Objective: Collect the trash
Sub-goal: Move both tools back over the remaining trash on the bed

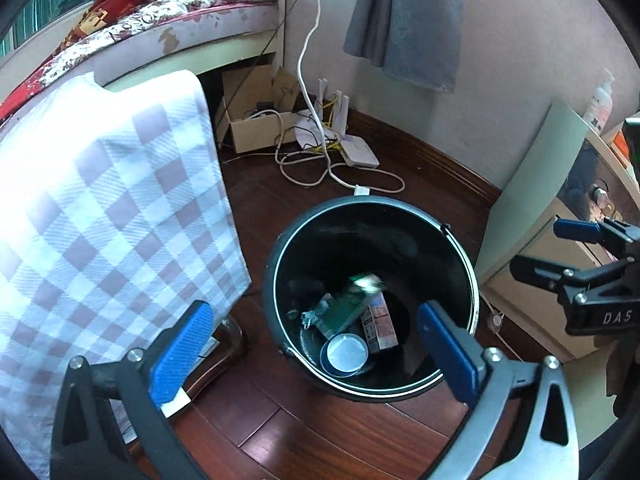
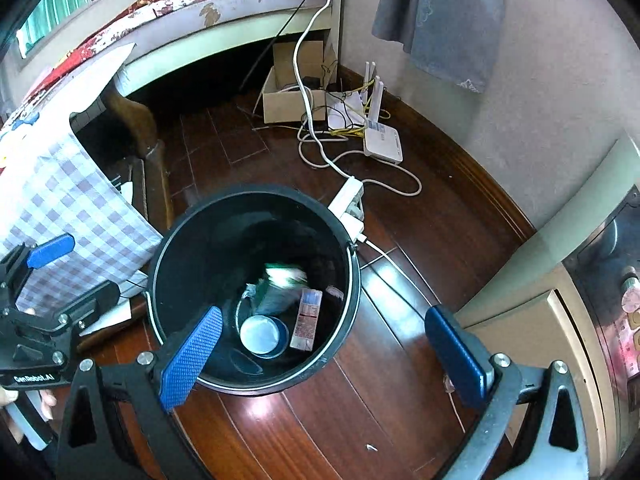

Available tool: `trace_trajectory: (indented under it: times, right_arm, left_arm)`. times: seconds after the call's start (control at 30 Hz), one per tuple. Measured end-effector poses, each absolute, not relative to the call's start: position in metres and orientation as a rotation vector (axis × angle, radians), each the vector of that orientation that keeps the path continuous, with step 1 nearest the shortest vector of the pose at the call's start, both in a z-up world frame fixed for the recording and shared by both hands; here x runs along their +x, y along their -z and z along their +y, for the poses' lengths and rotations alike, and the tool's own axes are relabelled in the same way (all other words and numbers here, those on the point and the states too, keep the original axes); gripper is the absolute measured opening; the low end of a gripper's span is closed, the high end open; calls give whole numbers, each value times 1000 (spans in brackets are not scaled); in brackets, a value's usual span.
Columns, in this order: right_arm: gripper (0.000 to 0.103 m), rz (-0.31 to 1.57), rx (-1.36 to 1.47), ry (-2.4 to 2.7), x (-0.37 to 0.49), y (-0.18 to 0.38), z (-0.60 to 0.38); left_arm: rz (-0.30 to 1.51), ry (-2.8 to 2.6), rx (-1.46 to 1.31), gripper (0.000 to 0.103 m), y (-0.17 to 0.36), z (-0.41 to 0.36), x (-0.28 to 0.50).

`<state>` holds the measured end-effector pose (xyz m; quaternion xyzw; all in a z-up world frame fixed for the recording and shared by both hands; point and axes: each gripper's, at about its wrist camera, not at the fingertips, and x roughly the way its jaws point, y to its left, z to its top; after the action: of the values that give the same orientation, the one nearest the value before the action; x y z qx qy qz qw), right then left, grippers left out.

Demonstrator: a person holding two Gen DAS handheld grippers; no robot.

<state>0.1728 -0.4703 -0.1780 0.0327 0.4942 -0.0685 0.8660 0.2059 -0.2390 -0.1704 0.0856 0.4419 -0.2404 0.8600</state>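
Both grippers hover over black trash bucket (image 1: 372, 296), jaws wide, empty. Left gripper (image 1: 316, 352) and right gripper (image 2: 324, 352) flank rim. Blurred green packet (image 2: 286, 276) mid-drop onto carton (image 2: 306, 318), tin (image 2: 262, 336); nothing left to grasp here.

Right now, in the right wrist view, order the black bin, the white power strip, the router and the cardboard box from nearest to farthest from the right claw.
1. Black bin, just ahead of the right claw, toward its left finger.
2. White power strip, on the floor behind the bin's far rim.
3. Router, further back by the wall.
4. Cardboard box, at the bed's corner.
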Motion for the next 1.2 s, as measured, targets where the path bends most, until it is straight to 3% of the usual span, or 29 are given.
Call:
trace_trajectory:
  times: [0.73,1.2]
  right_arm:
    - [102,952,4,24,157,132,-396]
    - [102,782,-1,-91,173,81,-323]
  left_arm:
    - [886,372,122,102,135,-165,179]
    - [785,239,46,102,86,-85,174]
